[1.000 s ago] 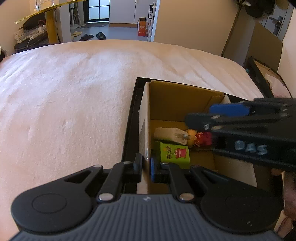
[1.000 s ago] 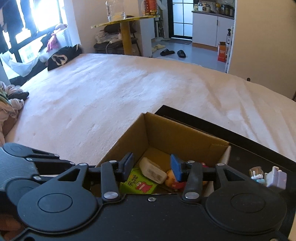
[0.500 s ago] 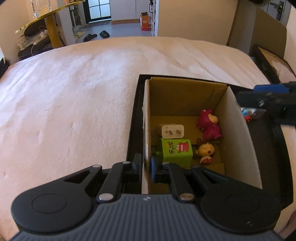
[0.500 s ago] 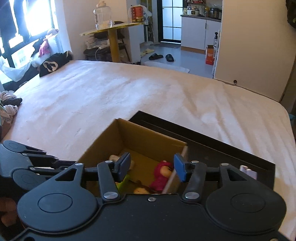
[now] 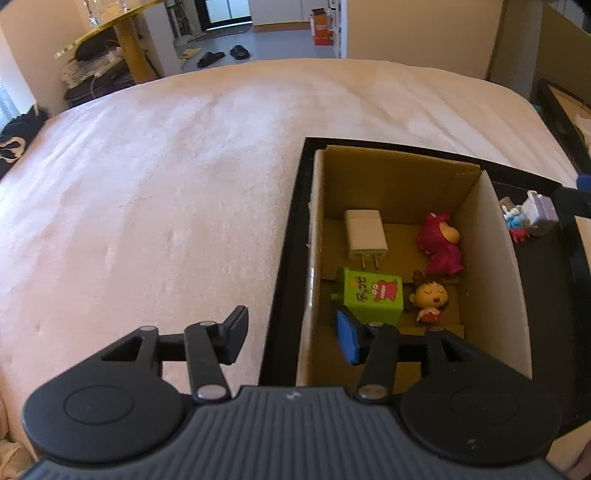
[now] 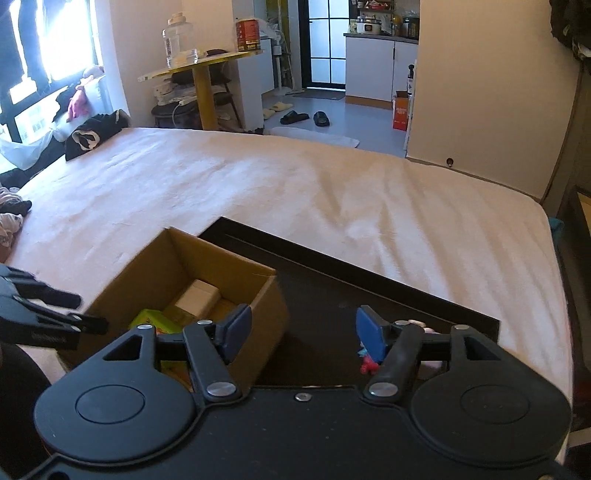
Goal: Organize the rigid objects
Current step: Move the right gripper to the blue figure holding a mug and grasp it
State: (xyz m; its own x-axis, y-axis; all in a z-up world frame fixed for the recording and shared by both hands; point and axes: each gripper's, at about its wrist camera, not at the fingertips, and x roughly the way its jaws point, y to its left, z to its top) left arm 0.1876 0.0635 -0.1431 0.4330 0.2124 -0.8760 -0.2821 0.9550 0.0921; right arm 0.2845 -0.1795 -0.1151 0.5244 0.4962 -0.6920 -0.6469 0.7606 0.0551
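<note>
Both jaws opening, empty: left hand-held gripper (image 5: 291, 338) astride cardboard box (image 5: 491, 280) wall, right hand-held gripper (image 6: 303, 332) over black tray (image 6: 332, 295).

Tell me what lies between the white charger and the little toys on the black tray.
In the left wrist view, the pink plush toy and the cardboard box's right wall lie between the white charger and the little toys.

A wide bed (image 6: 295, 192) covered in a pale pink sheet is being shown. Beyond its far edge, a yellow table (image 6: 201, 66) is standing, with a clear water jug (image 6: 173, 40) and a red can (image 6: 248, 35) on it. Dark slippers (image 6: 304, 118) are lying on the grey floor past the bed.
</note>
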